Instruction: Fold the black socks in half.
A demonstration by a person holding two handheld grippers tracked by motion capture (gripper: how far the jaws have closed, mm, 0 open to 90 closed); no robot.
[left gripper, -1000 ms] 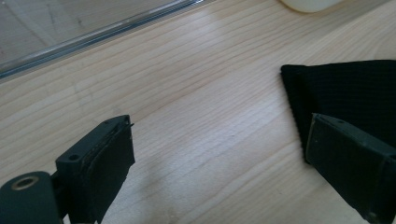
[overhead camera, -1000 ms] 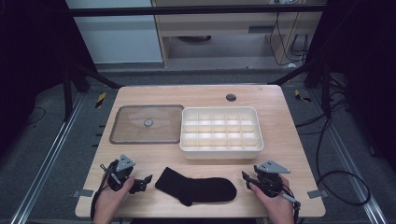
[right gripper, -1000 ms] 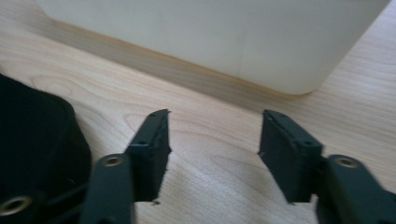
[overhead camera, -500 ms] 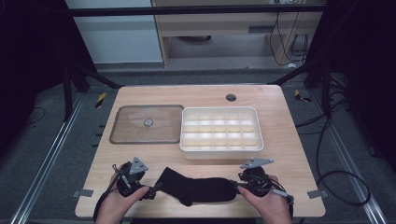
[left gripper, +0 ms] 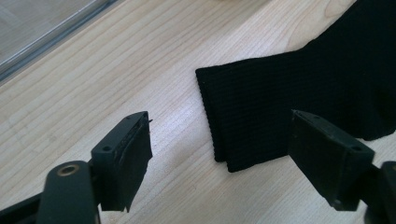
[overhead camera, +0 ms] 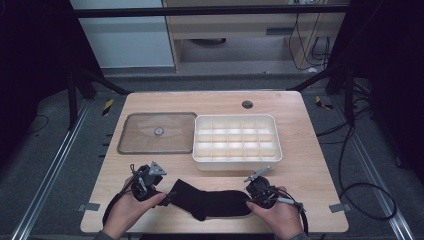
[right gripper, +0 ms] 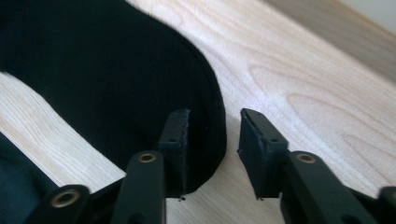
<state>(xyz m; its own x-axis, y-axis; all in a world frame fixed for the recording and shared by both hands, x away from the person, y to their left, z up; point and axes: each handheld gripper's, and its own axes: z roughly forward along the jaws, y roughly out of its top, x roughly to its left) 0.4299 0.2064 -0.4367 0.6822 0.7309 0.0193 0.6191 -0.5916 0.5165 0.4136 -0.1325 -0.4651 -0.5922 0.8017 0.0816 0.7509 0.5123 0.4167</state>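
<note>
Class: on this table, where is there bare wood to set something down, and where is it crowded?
Free: the strip behind the lid and tray, and the table's right side beside the tray. Crowded: the front edge, where the sock lies between both claws.

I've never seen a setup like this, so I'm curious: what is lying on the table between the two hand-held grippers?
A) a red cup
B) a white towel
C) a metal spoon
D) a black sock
D: a black sock lies flat on the wooden table, with the left gripper at its ribbed cuff end and the right gripper at its rounded toe end.
</note>
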